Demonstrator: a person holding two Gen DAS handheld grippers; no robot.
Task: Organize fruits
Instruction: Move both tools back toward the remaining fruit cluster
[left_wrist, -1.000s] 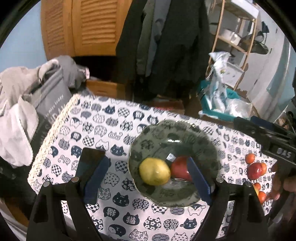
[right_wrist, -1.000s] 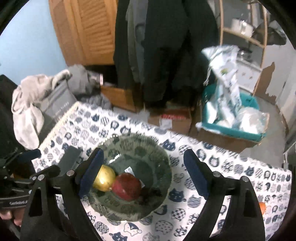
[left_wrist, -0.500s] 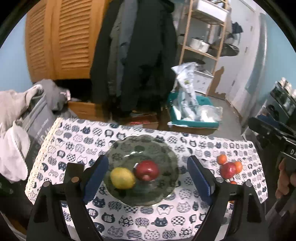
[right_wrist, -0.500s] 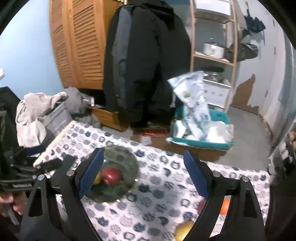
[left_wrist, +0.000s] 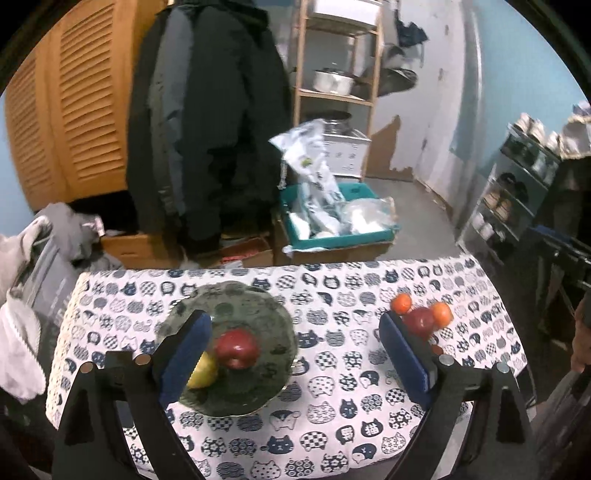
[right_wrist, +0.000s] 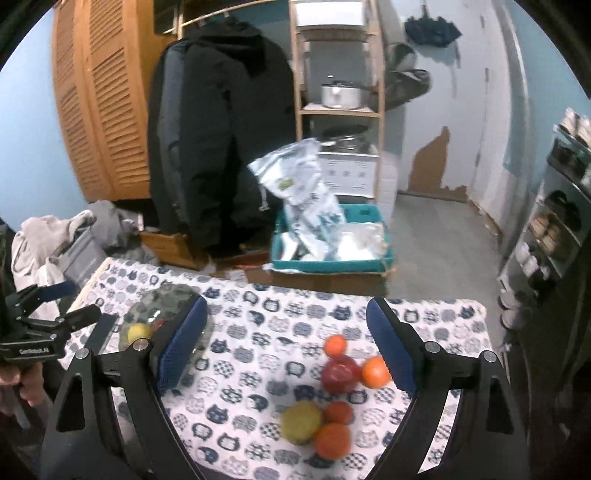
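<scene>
A dark green plate (left_wrist: 258, 306) on the cat-print tablecloth (left_wrist: 332, 280) holds a red apple (left_wrist: 236, 349) and a yellow fruit (left_wrist: 203, 373), which is half hidden behind my left finger. My left gripper (left_wrist: 293, 325) hovers above the plate's right side, its jaws opening with nothing between them. To the right lies a loose group: a red apple (right_wrist: 340, 374), several oranges (right_wrist: 376, 373) and a yellow-green fruit (right_wrist: 301, 422). My right gripper (right_wrist: 286, 310) hangs open above and behind that group, holding nothing. In the right wrist view the plate (right_wrist: 166, 299) sits at the left.
Beyond the table's far edge stand dark coats (right_wrist: 221, 129), a teal crate of plastic bags (right_wrist: 328, 254) and a wooden shelf with a pot (right_wrist: 340, 96). Clothes (left_wrist: 22, 280) are piled at the left. A rack (right_wrist: 554, 221) stands at the right.
Both grippers have pulled up and back from the plate. The right one has swung right, bringing the loose fruit group into view. The left jaws stand wider.
</scene>
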